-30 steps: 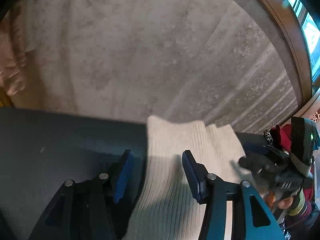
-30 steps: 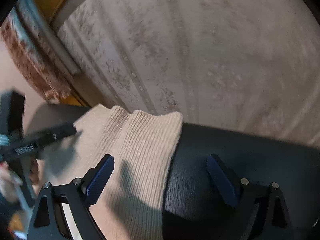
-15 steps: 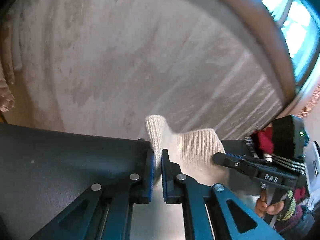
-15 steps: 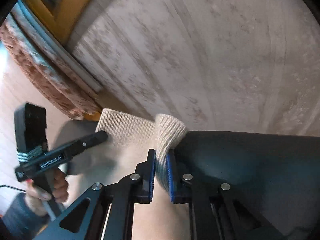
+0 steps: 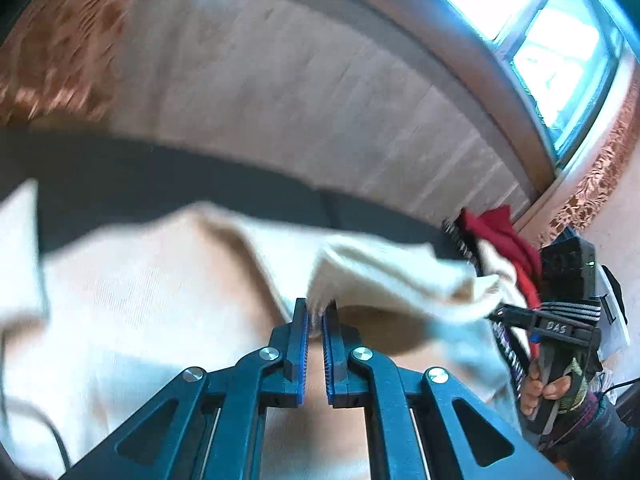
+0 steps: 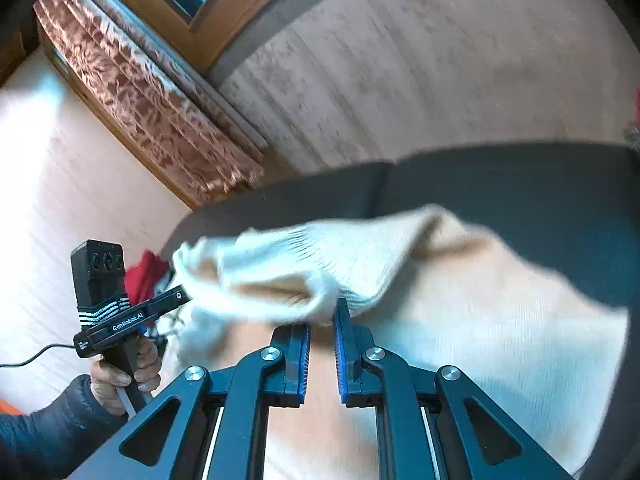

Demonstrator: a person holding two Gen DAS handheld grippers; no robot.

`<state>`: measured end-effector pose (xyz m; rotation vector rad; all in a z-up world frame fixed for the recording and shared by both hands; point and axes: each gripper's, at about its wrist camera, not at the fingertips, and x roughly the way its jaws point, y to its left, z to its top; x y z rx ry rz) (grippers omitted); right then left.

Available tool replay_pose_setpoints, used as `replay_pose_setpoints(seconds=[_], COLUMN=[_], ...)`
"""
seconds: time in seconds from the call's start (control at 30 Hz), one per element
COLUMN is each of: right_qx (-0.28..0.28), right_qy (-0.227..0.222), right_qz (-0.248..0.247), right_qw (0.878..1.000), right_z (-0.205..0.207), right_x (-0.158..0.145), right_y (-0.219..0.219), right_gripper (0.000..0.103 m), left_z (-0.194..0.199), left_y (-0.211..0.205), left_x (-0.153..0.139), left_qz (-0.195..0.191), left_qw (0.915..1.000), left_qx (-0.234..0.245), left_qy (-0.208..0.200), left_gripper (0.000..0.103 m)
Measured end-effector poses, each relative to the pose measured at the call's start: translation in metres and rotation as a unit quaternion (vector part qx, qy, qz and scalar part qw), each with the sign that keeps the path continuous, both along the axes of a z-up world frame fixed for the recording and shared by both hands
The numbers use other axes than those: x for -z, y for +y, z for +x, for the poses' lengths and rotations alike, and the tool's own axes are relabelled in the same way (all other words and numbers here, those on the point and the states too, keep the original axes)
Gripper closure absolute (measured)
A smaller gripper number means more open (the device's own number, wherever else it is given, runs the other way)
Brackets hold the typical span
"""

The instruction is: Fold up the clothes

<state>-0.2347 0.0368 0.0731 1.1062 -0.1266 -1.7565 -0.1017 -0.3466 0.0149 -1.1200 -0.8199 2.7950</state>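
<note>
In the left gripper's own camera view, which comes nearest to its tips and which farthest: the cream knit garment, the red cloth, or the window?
From the left gripper:
1. Cream knit garment: pinched between the fingers, right at the tips.
2. Red cloth: off to the right, on the far edge of the dark surface.
3. Window: upper right, beyond the wall.

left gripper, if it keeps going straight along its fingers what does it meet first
The left gripper is shut on the cream sweater, so its lifted hem comes first; beyond that, probably the dark sofa, though depth is unclear.
</note>
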Motion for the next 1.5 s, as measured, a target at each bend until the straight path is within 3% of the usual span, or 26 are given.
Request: replay_pose_setpoints(seconds=[0.1,0.17,0.23,0.3,0.37,0.53,0.7,0.77,0.8,0.83,0.87,0.9,1.0,1.17,1.23,1.27,1.4,1.47,1.5], right_qx=[0.001,0.001,0.001,0.002,0.005,0.048,0.055,0.047,0.043,0.040,0.036,0.033,0.029,0.025,0.041,0.048,0.081,0.103,0.113], right_qy=[-0.006,-0.011,-0.015,-0.019,-0.026,-0.083,-0.113,-0.090,-0.078,-0.065,-0.053,-0.042,-0.006,-0.001,-0.015,-0.021,-0.039,-0.071,-0.084], right_qz=[0.010,0.016,0.023,0.029,0.030,-0.033,-0.008,0.012,0.024,0.035,0.042,0.050,0.048,0.086,0.058,0.043,-0.013,-0.050,-0.066], right_qw=[1.000,1.000,1.000,0.999,0.999,0.995,0.992,0.995,0.996,0.996,0.997,0.997,0.998,0.996,0.997,0.998,0.996,0.991,0.988], right_z=[0.010,0.017,0.023,0.030,0.035,0.020,0.013,0.019,0.022,0.024,0.027,0.029,0.041,0.046,0.039,0.036,0.017,-0.001,-0.010], right_x=[0.005,0.009,0.013,0.016,0.019,0.023,0.043,0.042,0.041,0.039,0.036,0.033,0.020,0.038,0.037,0.036,0.025,0.021,0.021], right_y=[0.010,0.017,0.024,0.030,0.039,0.045,0.022,0.013,0.009,0.006,0.004,0.002,0.009,0.015,0.027,0.032,0.054,0.063,0.065], right_gripper=[0.091,0.087,0.077,0.053,0.052,0.051,0.053,0.062,0.070,0.075,0.086,0.094,0.095,0.095,0.092,0.085,0.041,0.021,0.016], left_z=[0.018,0.029,0.041,0.049,0.054,0.044,0.022,0.016,0.014,0.012,0.011,0.011,0.025,0.031,0.033,0.036,0.037,0.026,0.020], left_y=[0.003,-0.003,-0.011,-0.019,-0.023,-0.026,-0.014,-0.010,-0.009,-0.008,-0.007,-0.006,0.000,0.006,0.009,0.011,0.031,0.048,0.057], left_x=[0.014,0.020,0.023,0.025,0.026,0.030,0.038,0.038,0.038,0.037,0.036,0.035,0.024,0.036,0.025,0.016,-0.017,-0.018,-0.017], left_qz=[0.013,0.053,0.092,0.130,0.164,0.242,0.267,0.263,0.258,0.243,0.227,0.212,0.172,0.120,0.101,0.072,0.007,0.009,0.008], left_qw=[0.9997,0.9983,0.9950,0.9904,0.9849,0.9681,0.9605,0.9609,0.9619,0.9651,0.9680,0.9709,0.9805,0.9858,0.9878,0.9891,0.9946,0.9977,0.9988], left_qx=[-0.007,-0.017,-0.034,-0.045,-0.054,-0.064,-0.067,-0.070,-0.072,-0.077,-0.082,-0.085,-0.079,-0.077,-0.088,-0.105,-0.103,-0.067,-0.049], left_qy=[-0.018,-0.018,-0.014,-0.008,-0.007,-0.005,-0.042,-0.050,-0.054,-0.061,-0.068,-0.071,-0.052,-0.088,-0.080,-0.073,-0.012,-0.003,-0.001], left_gripper=[0.098,0.094,0.084,0.080,0.077,0.065,0.060,0.060,0.067,0.075,0.094,0.099,0.098,0.096,0.080,0.073,0.068,0.064,0.064])
